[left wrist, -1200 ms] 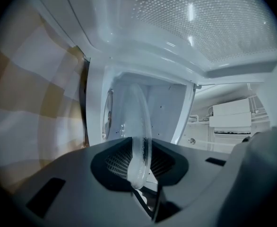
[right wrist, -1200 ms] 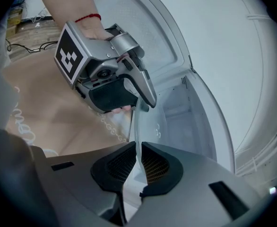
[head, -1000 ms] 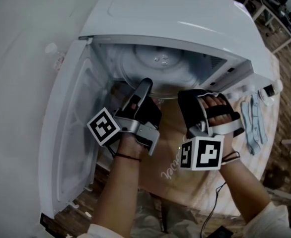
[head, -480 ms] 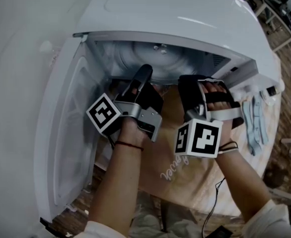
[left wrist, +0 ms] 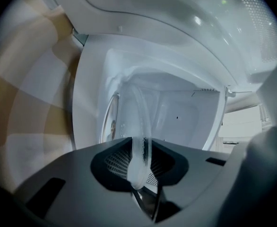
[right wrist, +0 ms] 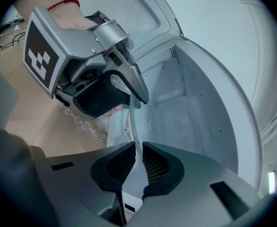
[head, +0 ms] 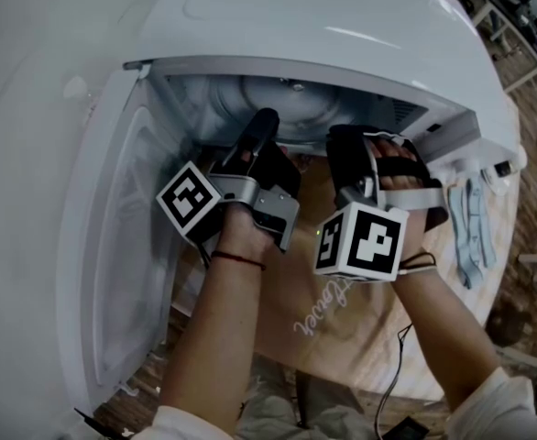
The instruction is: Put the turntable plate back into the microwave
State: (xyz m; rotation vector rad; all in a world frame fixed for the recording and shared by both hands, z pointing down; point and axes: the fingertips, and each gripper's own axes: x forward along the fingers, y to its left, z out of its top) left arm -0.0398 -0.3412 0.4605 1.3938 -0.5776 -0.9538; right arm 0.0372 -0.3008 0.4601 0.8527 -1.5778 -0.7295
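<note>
Left hand-held gripper (left wrist: 141,162) and right hand-held gripper (right wrist: 135,162) each clamp the near rim of the glass turntable plate (left wrist: 139,126), about 7 and 5 o'clock, mostly inside the microwave (head: 342,26) cavity; probably heavy, stiff, slick, breakable, so two-sided rim pinches suit.

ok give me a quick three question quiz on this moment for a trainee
1. True or false: the microwave door is shut.
2. The left tongs are: A open; B shut on the turntable plate; C shut on nothing.
3. What do the right tongs grip?
Key: 1 false, it stands open. 2 B. 3 the turntable plate, by its rim.
</note>
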